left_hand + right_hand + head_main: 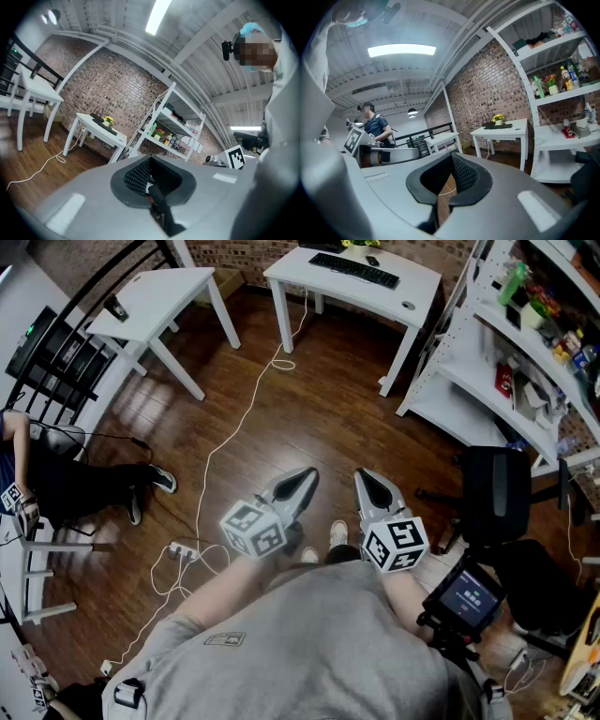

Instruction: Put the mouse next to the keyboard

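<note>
A white desk (412,282) stands far ahead by the brick wall, with a black keyboard (354,269) lying on it. A small dark mouse (372,261) sits just behind the keyboard's right part. I hold both grippers close to my chest, pointing forward over the wooden floor, far short of the desk. The left gripper (306,476) is shut with nothing in it, and so is the right gripper (367,478). The desk (119,138) with the keyboard (104,126) appears past the left gripper (151,159). The right gripper (452,157) also faces the desk (520,126).
A second white table (164,292) stands at the back left, and a white shelf unit (487,381) full of goods lines the right. A black chair (497,491) and a tripod screen (469,596) are at my right. A white cable (230,432) runs to a power strip (183,551). A person (80,486) sits at the left.
</note>
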